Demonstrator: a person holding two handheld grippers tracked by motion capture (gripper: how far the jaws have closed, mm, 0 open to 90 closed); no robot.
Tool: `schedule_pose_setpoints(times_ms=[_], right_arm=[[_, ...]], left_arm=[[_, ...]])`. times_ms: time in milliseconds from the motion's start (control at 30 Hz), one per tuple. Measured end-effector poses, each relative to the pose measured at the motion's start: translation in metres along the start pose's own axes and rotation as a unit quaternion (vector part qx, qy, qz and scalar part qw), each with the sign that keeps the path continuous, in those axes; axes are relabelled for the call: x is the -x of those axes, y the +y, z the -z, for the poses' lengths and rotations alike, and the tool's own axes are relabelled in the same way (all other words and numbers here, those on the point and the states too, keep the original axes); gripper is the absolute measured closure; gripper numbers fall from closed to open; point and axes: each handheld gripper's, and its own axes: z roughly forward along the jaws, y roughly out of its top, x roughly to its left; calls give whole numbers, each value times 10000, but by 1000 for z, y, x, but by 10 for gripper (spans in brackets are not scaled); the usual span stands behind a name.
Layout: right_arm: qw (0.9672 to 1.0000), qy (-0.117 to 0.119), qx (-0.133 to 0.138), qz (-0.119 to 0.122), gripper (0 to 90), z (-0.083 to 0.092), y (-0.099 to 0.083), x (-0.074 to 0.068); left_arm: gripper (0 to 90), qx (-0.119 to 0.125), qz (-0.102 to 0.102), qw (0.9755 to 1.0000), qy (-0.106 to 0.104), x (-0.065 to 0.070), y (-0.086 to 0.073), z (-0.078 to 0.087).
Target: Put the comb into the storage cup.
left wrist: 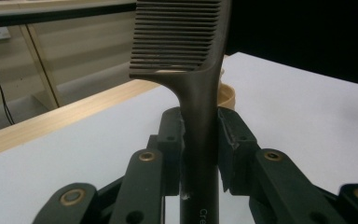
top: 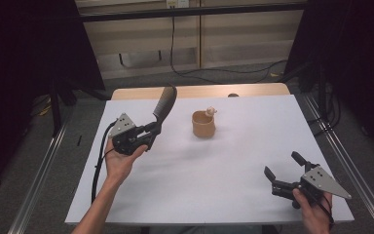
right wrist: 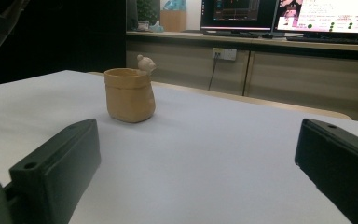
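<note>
Between left tool (left wrist: 200,140) jaws, comb (left wrist: 186,42)

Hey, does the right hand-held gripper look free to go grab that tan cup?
Probably yes: the right hand-held gripper is open and empty, and bare white table lies between it and the tan cup.

The white table (top: 214,165) is evenly lit from above, and only soft shadows are cast. The surroundings are left dark. The comb (left wrist: 186,51) is seen slightly blurred up close.
</note>
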Motion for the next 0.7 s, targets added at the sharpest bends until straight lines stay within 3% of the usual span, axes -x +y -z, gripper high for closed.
schedule_pose_setpoints(times_ms=[333,700], right_arm=[[10000,2,5,5,0,0,0,0],[10000,9,-2,7,0,0,0,0]], left_arm=[[730,202,86,9997,-65,3,6,-12],[729,328,25,9992,-217,11,10,-29]])
